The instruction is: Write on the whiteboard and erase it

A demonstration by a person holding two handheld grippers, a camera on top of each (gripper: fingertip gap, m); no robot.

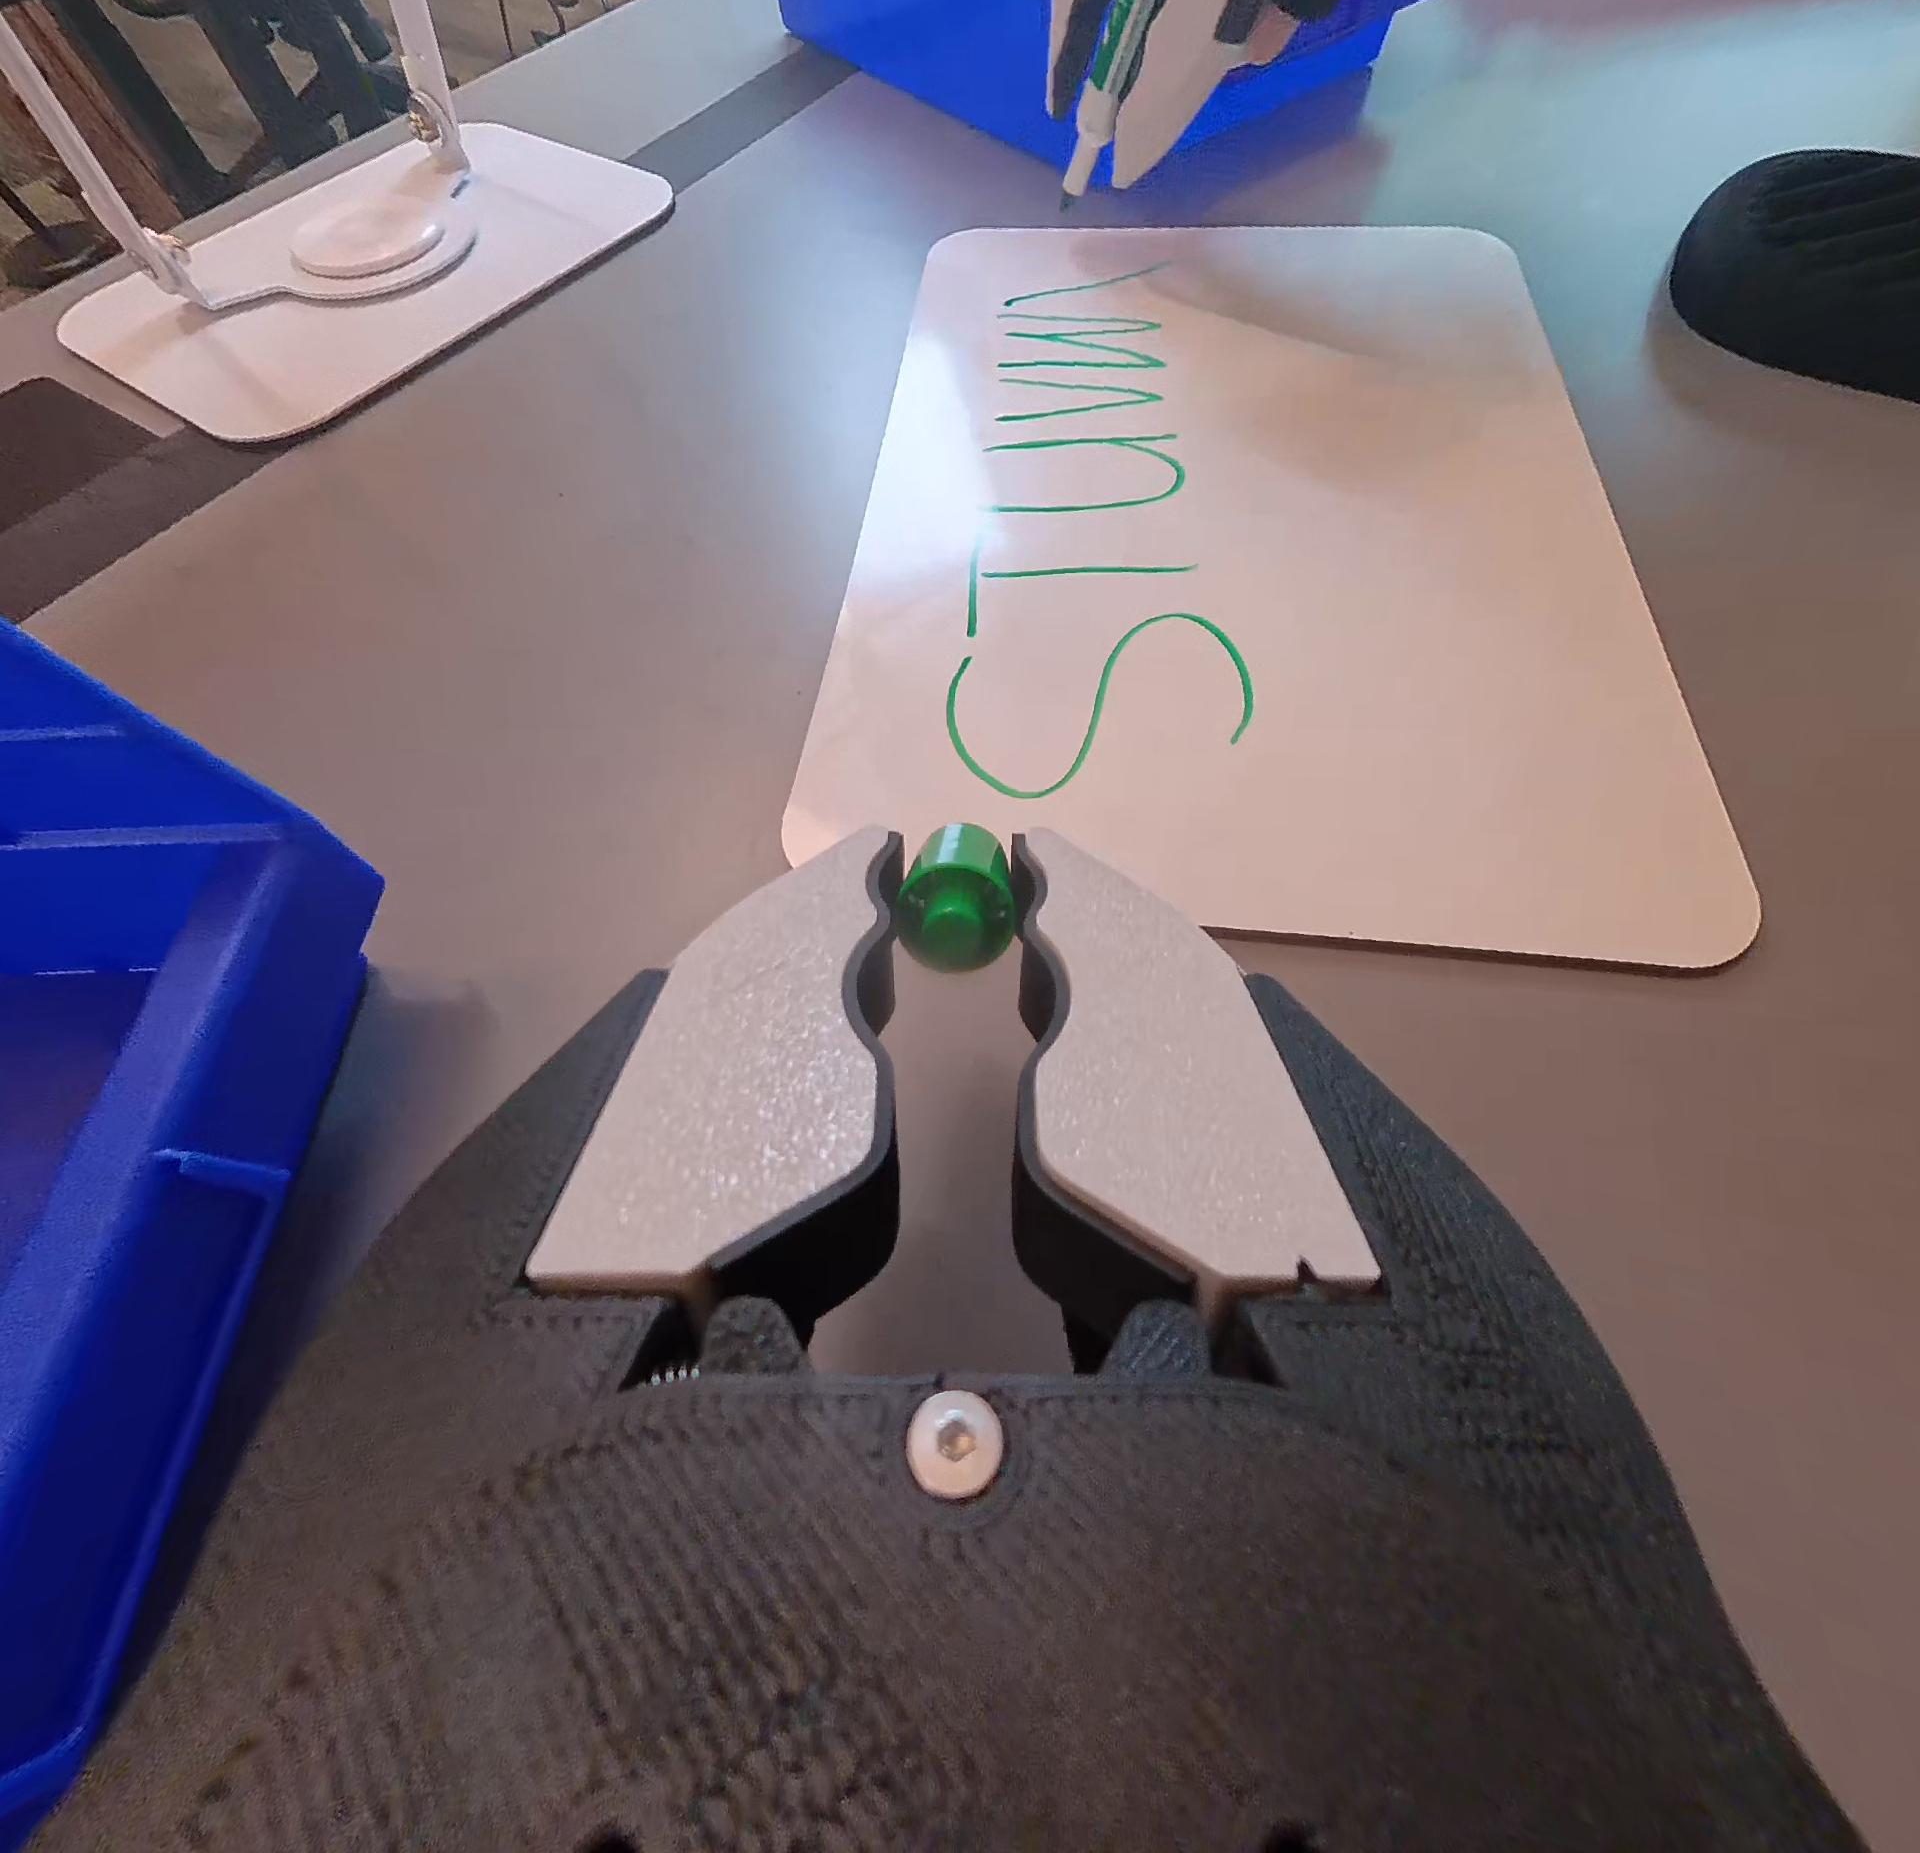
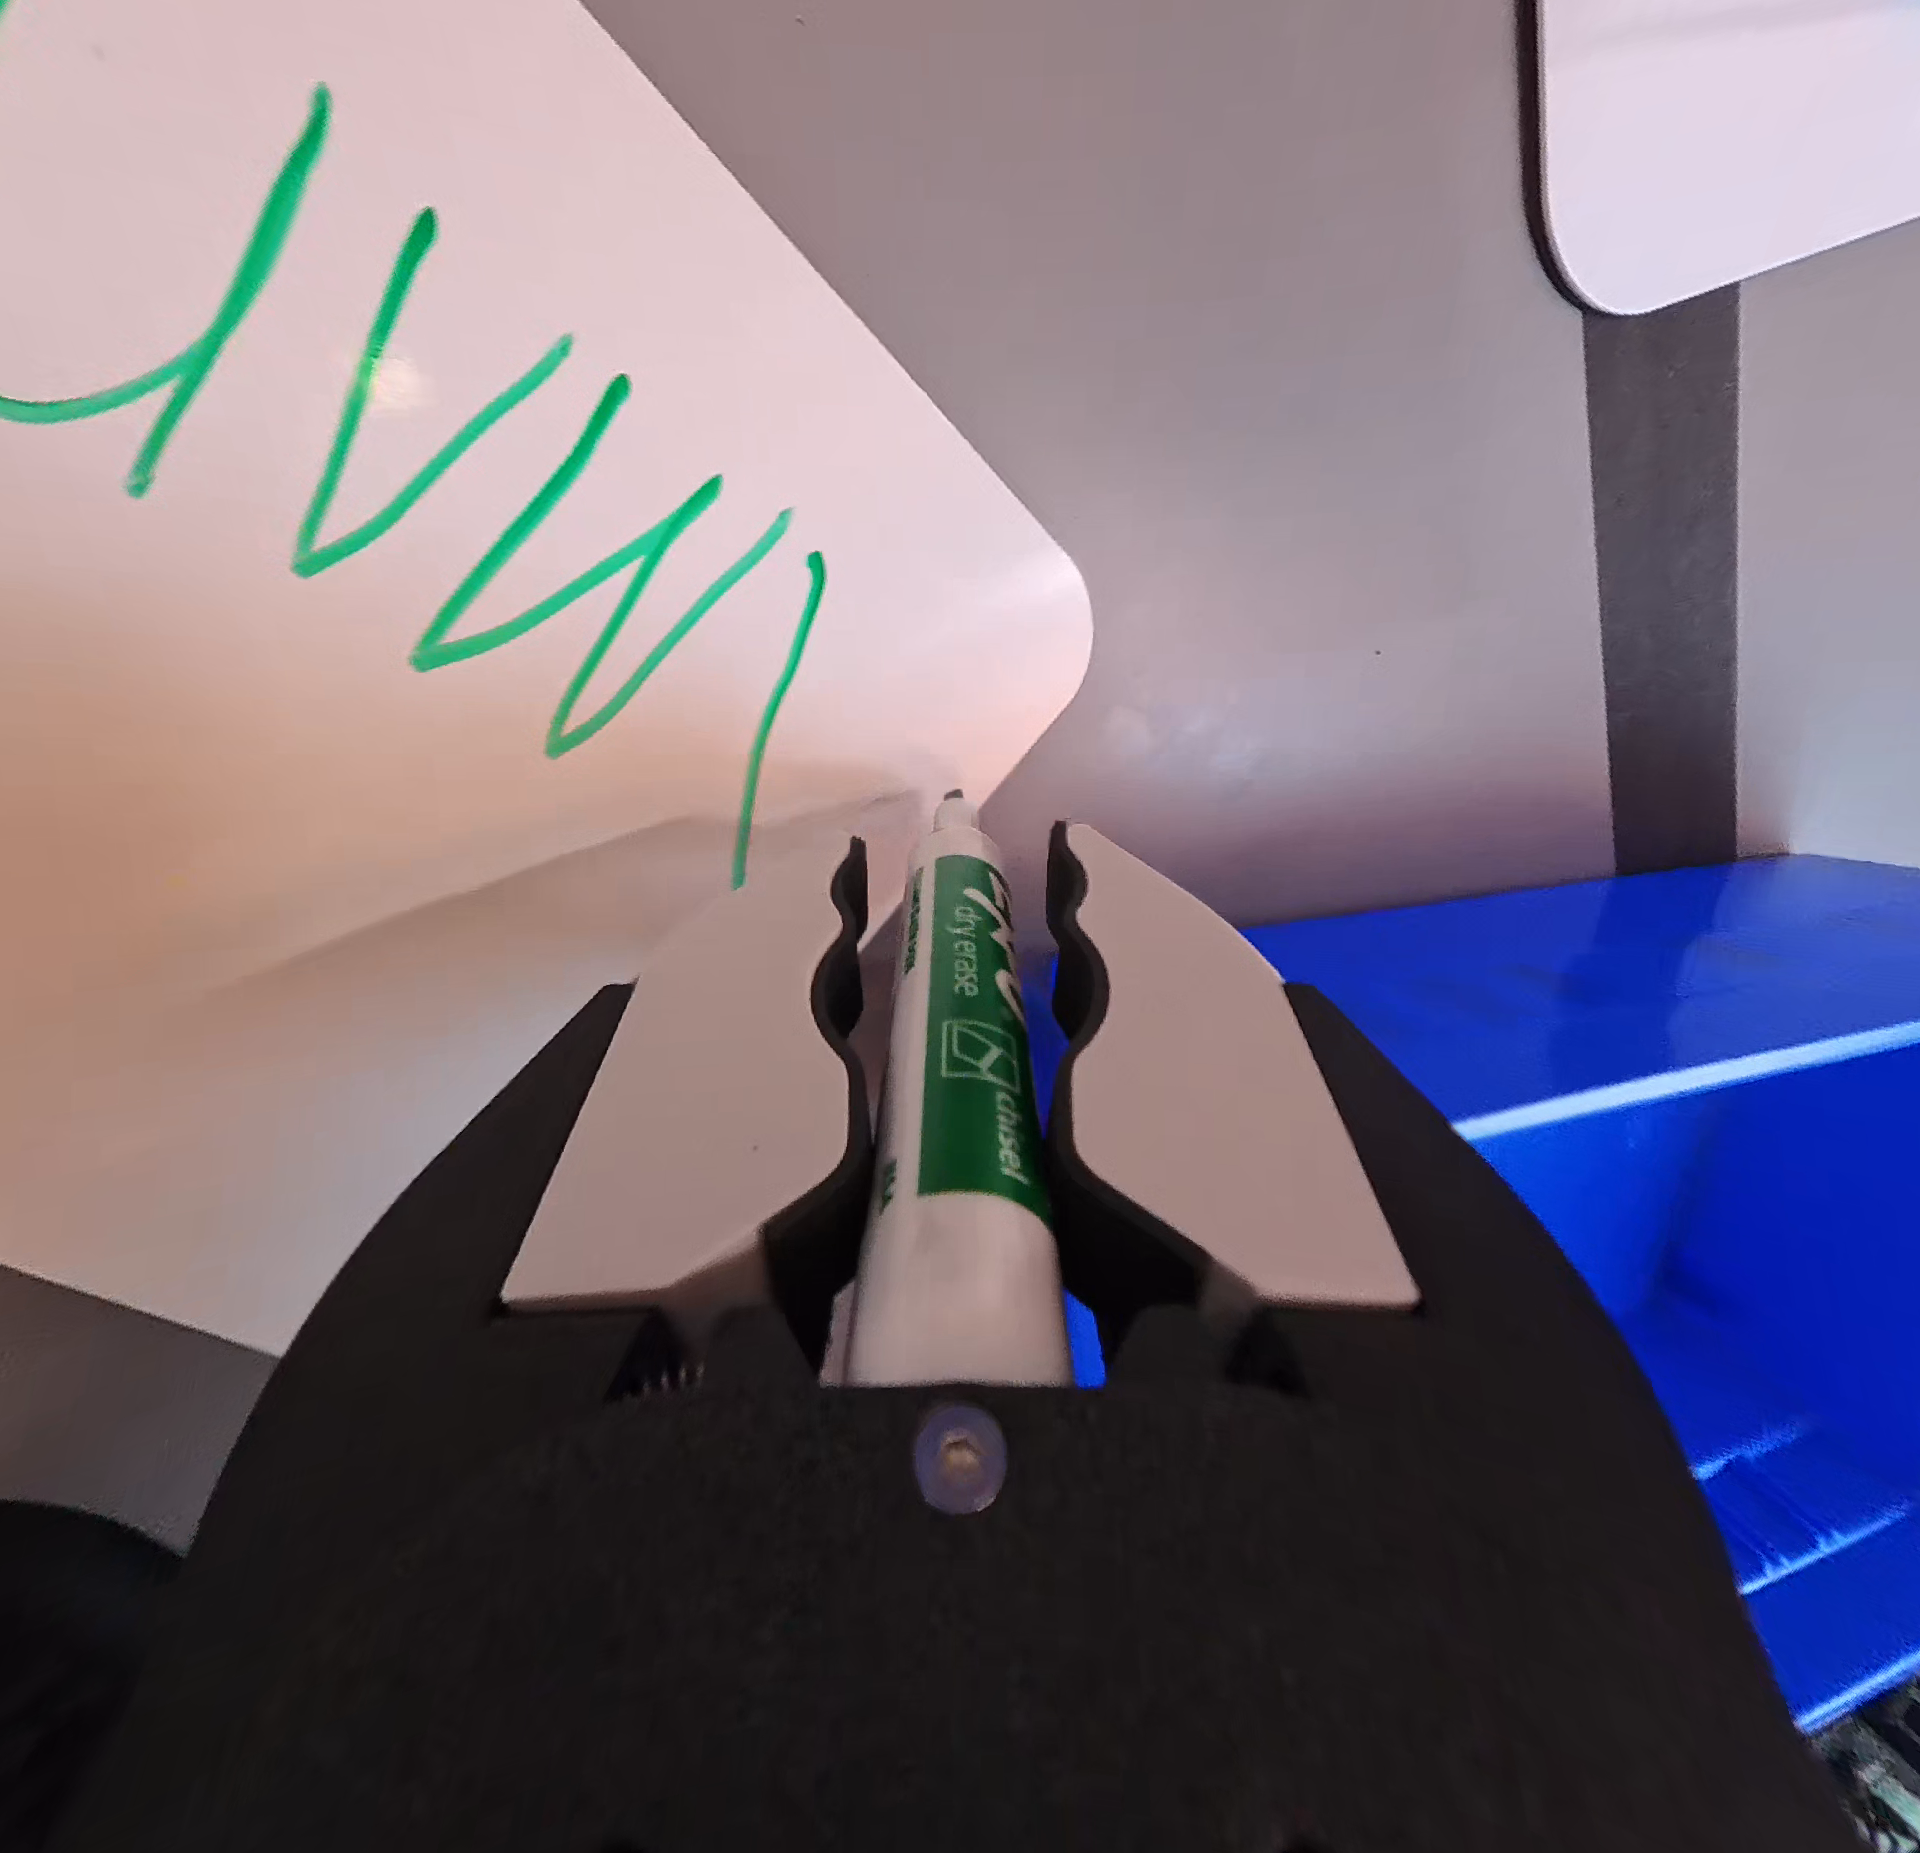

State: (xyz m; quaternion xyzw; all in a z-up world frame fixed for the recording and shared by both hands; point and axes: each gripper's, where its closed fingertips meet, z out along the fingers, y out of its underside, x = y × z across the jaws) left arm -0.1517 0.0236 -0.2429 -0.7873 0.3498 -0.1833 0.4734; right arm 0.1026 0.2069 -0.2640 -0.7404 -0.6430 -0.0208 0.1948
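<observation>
The left gripper (image 1: 954, 894) is held low over the table (image 1: 540, 660), pointed along the length of the whiteboard (image 1: 1403, 598), and is clenched on a green cap (image 1: 951, 899) pinched between its fingertips at the board's near short edge. The right gripper (image 2: 954, 847) is seen in its own view angled down toward the table, its jaws closed on the marker (image 2: 961, 1097), which lies lengthwise between the fingers with its tip just past them. In the left wrist view the same right gripper (image 1: 1101, 177) is seen at the far end of the board, tilted steeply downward, with the marker (image 1: 1107, 58) tip just beyond the board's far edge; whether the tip touches the table cannot be told. The marker is white-barrelled with a green printed label and a dark tip. The whiteboard lies flat on the grey table, white with rounded corners, and bears one line of green handwriting (image 1: 1091, 515) running its length, ending in a zigzag near the far corner. A blue bin (image 1: 125, 1024) stands to the left of the left gripper, and a second blue bin (image 1: 935, 27) lies behind the right gripper. A white lamp base (image 1: 364, 276) sits on the table at far left, and a black object (image 1: 1808, 265) is seen at right of the board.
</observation>
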